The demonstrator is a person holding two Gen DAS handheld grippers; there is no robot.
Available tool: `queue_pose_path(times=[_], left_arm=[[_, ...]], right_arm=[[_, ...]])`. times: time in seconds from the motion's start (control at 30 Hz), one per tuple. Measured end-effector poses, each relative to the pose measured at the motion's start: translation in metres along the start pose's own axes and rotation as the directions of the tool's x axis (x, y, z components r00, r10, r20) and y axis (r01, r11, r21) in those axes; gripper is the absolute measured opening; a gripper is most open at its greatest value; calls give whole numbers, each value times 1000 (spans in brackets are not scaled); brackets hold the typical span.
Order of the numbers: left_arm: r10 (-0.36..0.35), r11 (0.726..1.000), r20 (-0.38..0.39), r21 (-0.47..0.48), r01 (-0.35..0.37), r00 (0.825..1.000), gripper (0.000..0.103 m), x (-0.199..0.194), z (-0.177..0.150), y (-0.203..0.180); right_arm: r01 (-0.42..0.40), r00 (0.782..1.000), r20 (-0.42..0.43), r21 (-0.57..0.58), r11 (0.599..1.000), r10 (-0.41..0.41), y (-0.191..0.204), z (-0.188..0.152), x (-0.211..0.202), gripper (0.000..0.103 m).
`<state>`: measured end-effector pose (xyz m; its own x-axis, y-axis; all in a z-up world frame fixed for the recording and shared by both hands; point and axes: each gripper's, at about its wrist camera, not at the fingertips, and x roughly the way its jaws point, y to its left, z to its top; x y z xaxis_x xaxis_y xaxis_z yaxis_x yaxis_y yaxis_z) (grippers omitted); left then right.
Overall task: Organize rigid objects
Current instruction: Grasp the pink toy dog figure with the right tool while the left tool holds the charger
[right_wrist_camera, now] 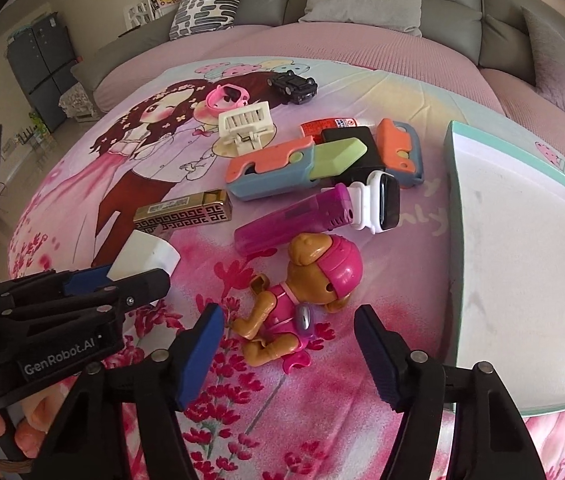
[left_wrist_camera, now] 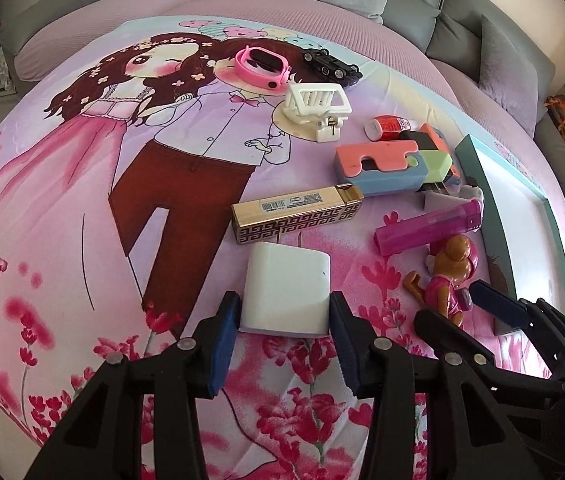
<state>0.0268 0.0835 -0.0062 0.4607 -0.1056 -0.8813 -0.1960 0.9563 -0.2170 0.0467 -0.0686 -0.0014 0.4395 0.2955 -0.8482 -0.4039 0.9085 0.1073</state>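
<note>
On the pink quilt (left_wrist_camera: 62,240), left tongs (left_wrist_camera: 282,320) clamp a white block (left_wrist_camera: 286,288) (smooth, rounded)

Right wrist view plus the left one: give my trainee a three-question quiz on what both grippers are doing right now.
1. True or false: the left gripper is shut on the white block.
2. Which toy lies between the open fingers of the right gripper?
A) black toy car
B) pink dog figure
C) gold box
3. Fill in: the teal-rimmed box lies to the ___ of the dog figure.

Key: 1 true; 2 B; 3 right.
</note>
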Motion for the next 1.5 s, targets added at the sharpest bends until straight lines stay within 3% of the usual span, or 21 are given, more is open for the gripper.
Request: queue_pose_path(times=[0.63, 0.7, 0.8, 1.17, 1.5], left_arm=[[39, 999, 4, 15, -39, 999, 46, 1, 0, -4], [52, 998, 3, 19, -52, 999, 46, 2, 0, -6], [77, 997, 4, 25, -77, 997, 46, 2, -1, -9], [96, 995, -9, 16, -96, 995, 45, -2, 0, -15], [83, 996, 29, 22, -83, 996, 44, -22, 5, -26]], right_arm=[[82, 996, 17, 17, 997, -82, 2, -2, 18, 58], [88, 996, 21, 15, 996, -89, 2, -3, 17, 48], [92, 995, 28, 23, 995, -93, 2, -3, 16, 42], [14, 998, 60, 93, 996, -20, -9, -10, 0, 42], [-60, 990, 137, 139, 988, 40, -20, -11, -30, 41]])
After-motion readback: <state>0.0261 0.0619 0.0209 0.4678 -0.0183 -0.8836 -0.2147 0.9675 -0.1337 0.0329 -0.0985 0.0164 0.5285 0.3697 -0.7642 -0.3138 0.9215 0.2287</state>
